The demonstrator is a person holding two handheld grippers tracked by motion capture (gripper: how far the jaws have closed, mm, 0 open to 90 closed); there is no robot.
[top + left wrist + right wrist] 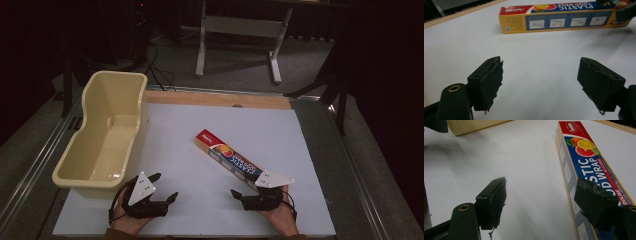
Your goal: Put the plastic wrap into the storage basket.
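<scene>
1. Box of plastic wrap lies flat and diagonal on the white worktop, mid-right, well apart from the cream tub at the left edge.
2. Step in hand, as a judgement: approach, before any grasp; nothing is held.
3. Right gripper sits at the box's near end; in the right gripper view, its jaws stand wide apart, one jaw over the box's near end.
4. Left gripper rests low just beside the tub's near corner, jaws spread wide, empty, aimed toward the box.
5. Next move likely calls for straddling the box across its narrow width before closing.
6. Both hands enter from the bottom edge, palms low over the worktop.
</scene>
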